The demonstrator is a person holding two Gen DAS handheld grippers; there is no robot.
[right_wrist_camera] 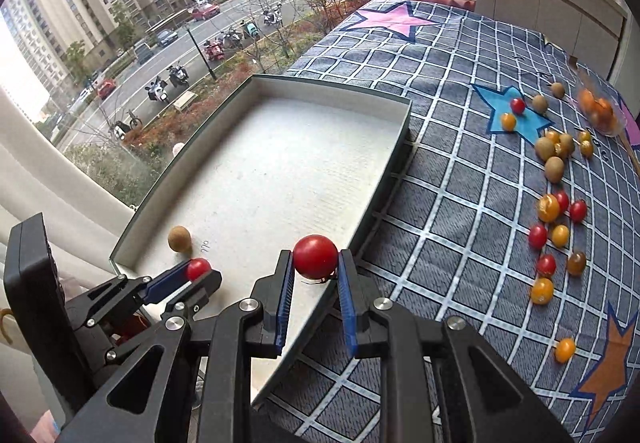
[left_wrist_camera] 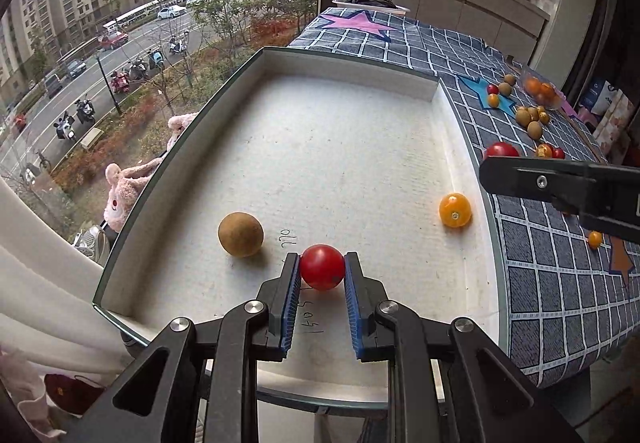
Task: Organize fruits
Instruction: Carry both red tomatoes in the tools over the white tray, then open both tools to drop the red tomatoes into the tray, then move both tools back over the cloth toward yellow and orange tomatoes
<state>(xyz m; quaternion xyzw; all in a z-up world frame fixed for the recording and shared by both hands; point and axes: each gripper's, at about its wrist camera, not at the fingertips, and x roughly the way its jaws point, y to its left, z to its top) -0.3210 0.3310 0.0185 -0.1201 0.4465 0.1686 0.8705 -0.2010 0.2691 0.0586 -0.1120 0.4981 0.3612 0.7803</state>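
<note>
Beside the window, a blue checked cloth (right_wrist_camera: 460,203) covers the counter, scattered fruit well right. Over the shallow white cardboard tray (left_wrist_camera: 340,171), mostly bare, the left claw (left_wrist_camera: 322,269) grips a red cherry tomato (left_wrist_camera: 322,267); the right claw (right_wrist_camera: 315,263) clamps another red tomato (right_wrist_camera: 315,257), seemingly above the tray's rim.

The black left gripper with blue ribbed pads (left_wrist_camera: 322,267) reaches low over the tray, its jaws closed on a small red tomato (left_wrist_camera: 322,267). Beside it, the matching right gripper (right_wrist_camera: 315,259) clamps another red tomato (right_wrist_camera: 315,257).
</note>
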